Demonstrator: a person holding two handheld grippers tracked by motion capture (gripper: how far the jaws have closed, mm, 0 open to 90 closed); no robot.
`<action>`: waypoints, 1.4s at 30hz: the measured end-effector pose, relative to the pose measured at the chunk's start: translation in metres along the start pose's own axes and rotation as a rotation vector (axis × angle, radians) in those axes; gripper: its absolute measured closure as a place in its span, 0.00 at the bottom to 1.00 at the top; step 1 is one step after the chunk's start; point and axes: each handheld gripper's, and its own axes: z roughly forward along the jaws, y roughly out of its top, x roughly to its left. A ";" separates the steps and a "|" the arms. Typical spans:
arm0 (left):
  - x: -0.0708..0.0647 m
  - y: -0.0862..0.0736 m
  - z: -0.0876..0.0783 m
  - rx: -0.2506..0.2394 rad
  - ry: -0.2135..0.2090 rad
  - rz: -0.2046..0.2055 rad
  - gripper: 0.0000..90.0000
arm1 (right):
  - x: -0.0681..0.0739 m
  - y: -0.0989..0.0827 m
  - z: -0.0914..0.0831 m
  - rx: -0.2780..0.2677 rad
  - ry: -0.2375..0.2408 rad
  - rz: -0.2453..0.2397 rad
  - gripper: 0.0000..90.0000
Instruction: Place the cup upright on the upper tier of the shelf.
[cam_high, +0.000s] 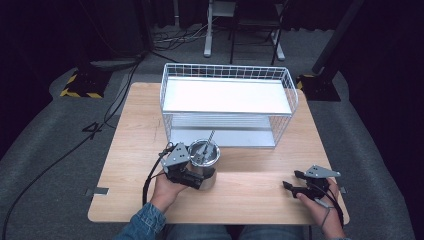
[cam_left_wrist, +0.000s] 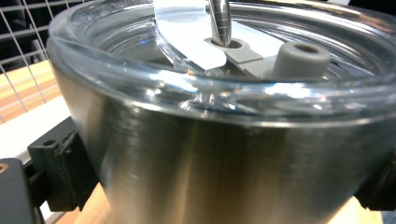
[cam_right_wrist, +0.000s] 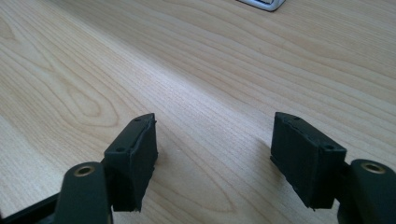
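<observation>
1. Left gripper (cam_high: 192, 175) clamped on the round brushed-steel cup with clear lid and straw (cam_high: 204, 159), near the wooden table's (cam_high: 250, 190) front-left, just before the white wire two-shelf rack (cam_high: 227, 102).
2. Right gripper (cam_high: 295, 182) spread wide, holding nothing, over bare wood.
3. Cup's base cut off in the left gripper view.

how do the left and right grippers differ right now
The left gripper is shut on the steel cup, a jaw at each side of it; the right gripper is open with nothing between its jaws. The left sits near the wire rack; the right is near the table edge. Both are hand-held with black jaws.
</observation>
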 end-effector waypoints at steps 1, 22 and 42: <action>0.000 0.002 -0.001 -0.002 -0.002 0.002 0.04 | 0.000 0.000 0.000 0.000 0.000 0.000 0.36; 0.011 0.064 -0.017 -0.001 -0.083 0.020 0.04 | 0.000 0.000 0.000 0.000 0.002 0.001 0.36; 0.019 0.123 -0.022 -0.018 -0.124 0.063 0.04 | 0.000 0.000 0.000 0.000 0.002 0.000 0.35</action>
